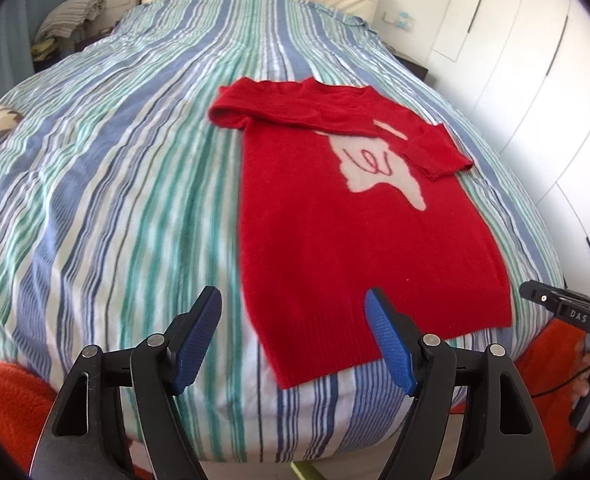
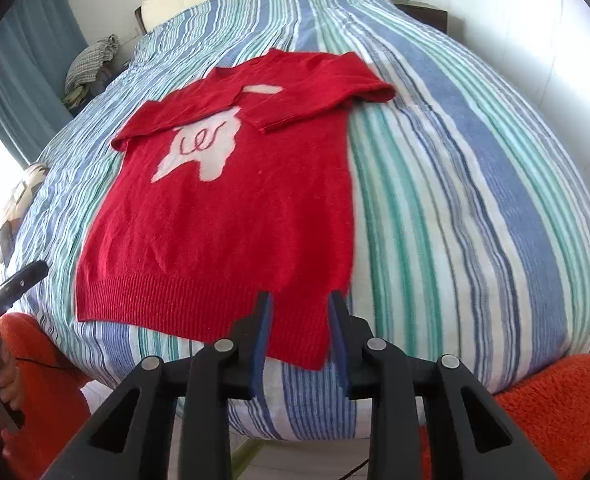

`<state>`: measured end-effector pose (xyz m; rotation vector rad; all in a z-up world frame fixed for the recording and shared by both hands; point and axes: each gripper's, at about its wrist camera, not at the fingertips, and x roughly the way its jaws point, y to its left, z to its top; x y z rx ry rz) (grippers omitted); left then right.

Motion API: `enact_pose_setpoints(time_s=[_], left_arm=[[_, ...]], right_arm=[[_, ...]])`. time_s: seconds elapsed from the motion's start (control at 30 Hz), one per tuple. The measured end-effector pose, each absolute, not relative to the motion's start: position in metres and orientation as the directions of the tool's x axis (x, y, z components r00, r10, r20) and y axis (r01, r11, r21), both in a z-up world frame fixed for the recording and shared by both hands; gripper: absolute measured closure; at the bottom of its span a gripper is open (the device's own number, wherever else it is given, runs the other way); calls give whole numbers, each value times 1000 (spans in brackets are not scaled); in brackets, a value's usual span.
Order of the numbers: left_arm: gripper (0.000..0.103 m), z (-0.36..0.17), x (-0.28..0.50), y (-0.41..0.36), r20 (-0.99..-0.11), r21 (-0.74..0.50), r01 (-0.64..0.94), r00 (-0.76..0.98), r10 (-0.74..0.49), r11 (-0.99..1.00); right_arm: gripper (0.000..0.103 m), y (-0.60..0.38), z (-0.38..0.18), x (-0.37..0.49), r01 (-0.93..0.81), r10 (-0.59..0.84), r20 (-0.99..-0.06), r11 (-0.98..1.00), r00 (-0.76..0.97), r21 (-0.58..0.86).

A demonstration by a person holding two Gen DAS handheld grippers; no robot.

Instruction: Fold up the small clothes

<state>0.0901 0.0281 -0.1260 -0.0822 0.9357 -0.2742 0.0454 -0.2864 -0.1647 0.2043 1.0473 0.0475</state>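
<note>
Both grippers, left [image 1: 293,312] spread wide and right [image 2: 299,312] partly spread, hovered over the red sweater's [image 2: 231,216] hem at the striped bed's [image 1: 115,160] near edge.

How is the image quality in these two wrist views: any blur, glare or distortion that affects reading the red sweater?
Left wrist view: strong fisheye bulge bends the striped bedspread; the red sweater is slightly soft, likely motion blur; the wardrobe doors are nearly blown out. Right wrist view: same barrel distortion, the sweater's ribbed hem fairly crisp, bright window glare at the left edge, dark vignette in the corners.
</note>
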Motion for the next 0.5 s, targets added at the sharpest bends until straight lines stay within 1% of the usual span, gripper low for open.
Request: enact_pose_setpoints(time_s=[0.07, 0.17, 0.23, 0.27, 0.3, 0.4, 0.5], left_arm=[[25, -140, 94, 12, -804, -159, 228, 535, -260, 961], [25, -173, 93, -2, -872, -105, 255, 441, -212, 961], [25, -192, 88, -2, -915, -58, 260, 371, -155, 964], [25, -197, 84, 1, -925, -47, 259, 354, -140, 965], [25, -197, 79, 5, -928, -46, 255, 348, -136, 966], [23, -191, 69, 18, -935, -63, 233, 327, -139, 971], [23, -179, 59, 32, -921, -97, 203, 352, -165, 974]], right_arm=[[72, -278, -179, 52, 43, 142, -874, 982, 465, 183], [72, -273, -207, 56, 44, 130, -919, 987, 373, 157], [72, -276, -210, 53, 59, 139, -922, 984, 362, 171], [69, -278, -210, 51, 66, 128, -928, 985, 349, 160], [68, -280, -210, 49, 75, 119, -936, 986, 330, 152], [68, -290, -211, 40, 124, 127, -947, 978, 297, 170], [68, -299, -209, 26, 161, 117, -950, 972, 290, 169]])
